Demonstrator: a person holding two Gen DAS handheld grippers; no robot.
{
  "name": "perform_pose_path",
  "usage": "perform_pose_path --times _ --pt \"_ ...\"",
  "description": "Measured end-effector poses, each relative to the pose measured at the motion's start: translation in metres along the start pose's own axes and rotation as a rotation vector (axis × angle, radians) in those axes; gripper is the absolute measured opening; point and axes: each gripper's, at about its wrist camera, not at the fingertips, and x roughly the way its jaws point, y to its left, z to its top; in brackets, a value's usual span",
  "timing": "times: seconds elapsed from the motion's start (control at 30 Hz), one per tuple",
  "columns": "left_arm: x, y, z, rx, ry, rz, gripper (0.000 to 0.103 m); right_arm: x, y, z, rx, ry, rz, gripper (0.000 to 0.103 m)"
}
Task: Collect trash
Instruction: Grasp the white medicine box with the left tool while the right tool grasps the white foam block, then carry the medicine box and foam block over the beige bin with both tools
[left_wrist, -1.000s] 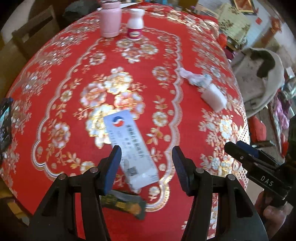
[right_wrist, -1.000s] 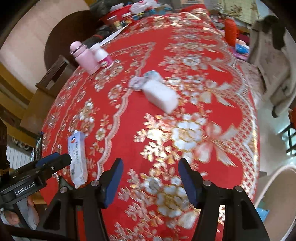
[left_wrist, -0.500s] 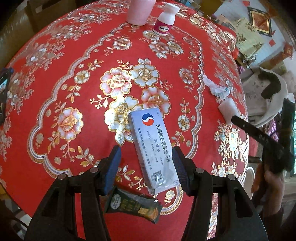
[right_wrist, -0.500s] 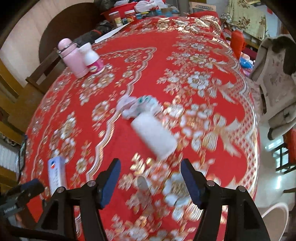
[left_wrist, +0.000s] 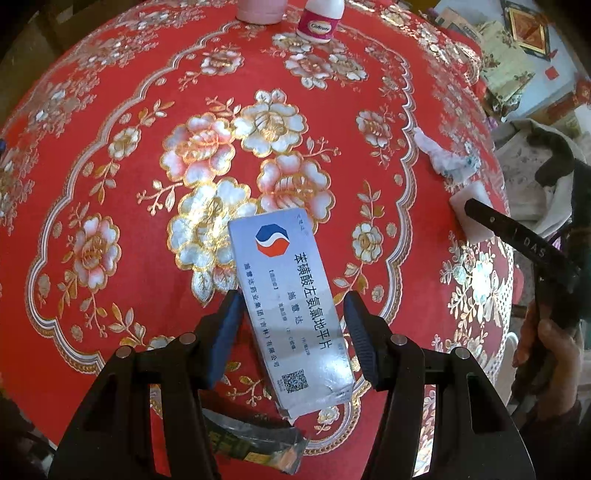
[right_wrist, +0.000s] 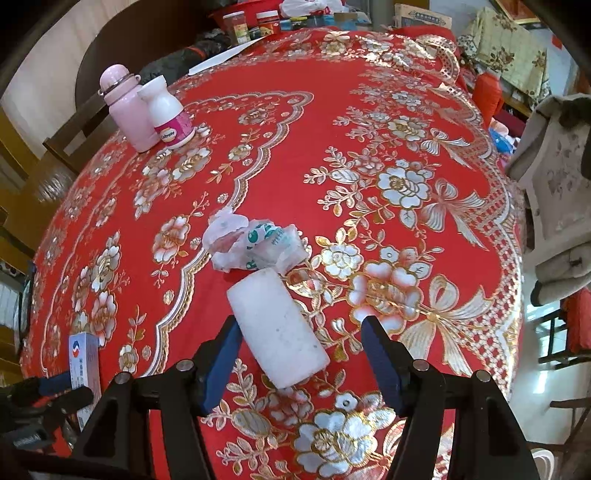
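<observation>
A white-and-blue medicine box (left_wrist: 291, 306) lies flat on the red flowered tablecloth (left_wrist: 110, 229). My left gripper (left_wrist: 291, 319) stands open astride it, with a small gap at the right pad. A dark green wrapper (left_wrist: 255, 439) lies just below the box, partly hidden by the fingers. My right gripper (right_wrist: 301, 350) is open above a white block (right_wrist: 277, 328), its jaws closing, and the block's near end lies between them untouched. A crumpled tissue and wrapper (right_wrist: 255, 247) touch the block's far end. The left gripper (right_wrist: 70, 387) and box (right_wrist: 83, 354) show at lower left.
A pink bottle (right_wrist: 125, 107) and a white pill bottle (right_wrist: 168, 114) stand at the table's far left. Jars (right_wrist: 236, 22) crowd the back edge. A padded chair (right_wrist: 554, 206) stands off the right edge, a wooden chair (right_wrist: 70, 147) on the left.
The left gripper sank toward the medicine box, which now sits between its fingers. The right gripper swung across the table until the white block came in between its fingers.
</observation>
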Motion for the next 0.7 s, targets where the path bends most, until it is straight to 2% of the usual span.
perform_pose_path --times 0.03,0.07,0.1,0.17,0.2,0.4,0.7 --pt "0.0 -0.001 0.0 0.006 -0.004 0.005 0.056 0.0 0.001 0.0 -0.001 -0.009 0.008 0.05" --pt "0.001 -0.002 0.0 0.01 -0.004 0.009 0.056 0.0 0.003 0.0 -0.002 -0.014 0.016 0.045" --pt "0.001 -0.002 0.0 0.014 -0.005 0.014 0.056 0.0 0.005 -0.001 -0.005 -0.02 0.025 0.043" --pt "0.001 -0.003 -0.001 0.021 -0.012 0.019 0.054 0.001 0.01 -0.001 -0.013 -0.025 0.026 0.033" --pt "0.002 -0.005 -0.001 0.025 -0.014 0.018 0.051 0.001 0.011 -0.002 -0.011 -0.026 0.029 0.032" --pt "-0.009 -0.02 -0.004 0.073 -0.048 -0.014 0.05 -0.023 0.011 -0.016 0.041 -0.07 0.081 0.031" --pt "-0.026 -0.073 -0.007 0.196 -0.078 -0.074 0.05 -0.062 -0.002 -0.055 0.152 -0.102 0.165 0.031"
